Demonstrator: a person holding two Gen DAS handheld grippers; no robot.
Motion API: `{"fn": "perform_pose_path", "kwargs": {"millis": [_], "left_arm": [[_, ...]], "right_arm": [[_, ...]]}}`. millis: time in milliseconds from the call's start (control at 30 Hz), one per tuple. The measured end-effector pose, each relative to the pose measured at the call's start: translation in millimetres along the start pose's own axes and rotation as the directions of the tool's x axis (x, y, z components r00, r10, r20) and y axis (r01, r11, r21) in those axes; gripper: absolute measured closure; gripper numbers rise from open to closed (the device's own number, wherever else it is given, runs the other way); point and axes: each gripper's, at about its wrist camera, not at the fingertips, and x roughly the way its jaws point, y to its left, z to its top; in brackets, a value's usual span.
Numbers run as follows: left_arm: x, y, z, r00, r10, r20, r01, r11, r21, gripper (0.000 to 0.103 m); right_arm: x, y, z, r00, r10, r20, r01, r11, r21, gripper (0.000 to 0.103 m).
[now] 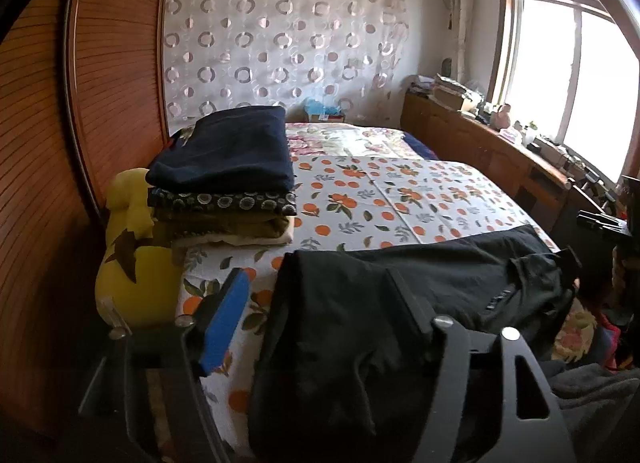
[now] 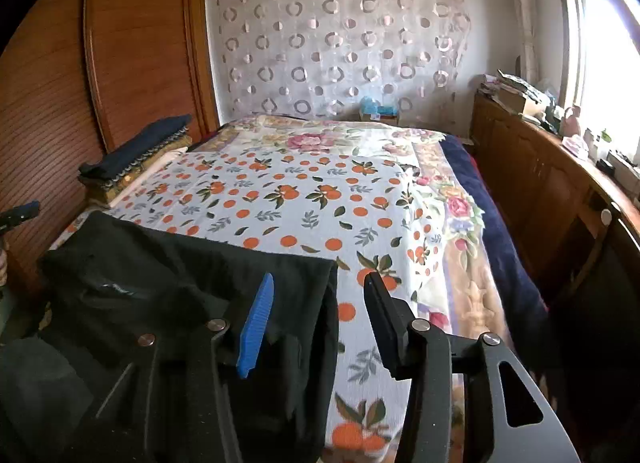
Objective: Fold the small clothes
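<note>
Open run of orange-print bedspread [image 2: 304,199] across the middle of the bed, bare from the far edge of the black garment [image 2: 168,275] up toward the floral blanket [image 2: 320,143] near the curtained wall [image 2: 340,47]. Blocked along the bed's left edge by a stack of folded clothes [image 1: 228,183] with a yellow plush toy [image 1: 128,247] just beside it and the wooden wardrobe [image 1: 48,143] close behind. Hemmed on the right by a long wooden cabinet [image 2: 532,183] cluttered on top, under the window; near edge covered by the black garment, lying between the spread fingers of both claws.
</note>
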Motion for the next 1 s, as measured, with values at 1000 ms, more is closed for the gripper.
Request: {"fn": "perform_pose_path", "kwargs": {"millis": [1000], "left_arm": [[133.6,18.2,10.4,0.959,0.023,-0.282,-0.012,0.999,0.041,0.033]], "right_arm": [[123.3,-16.0,17.8,0.981,0.061,-0.185,-0.055,0.998,0.038,0.044]]}}
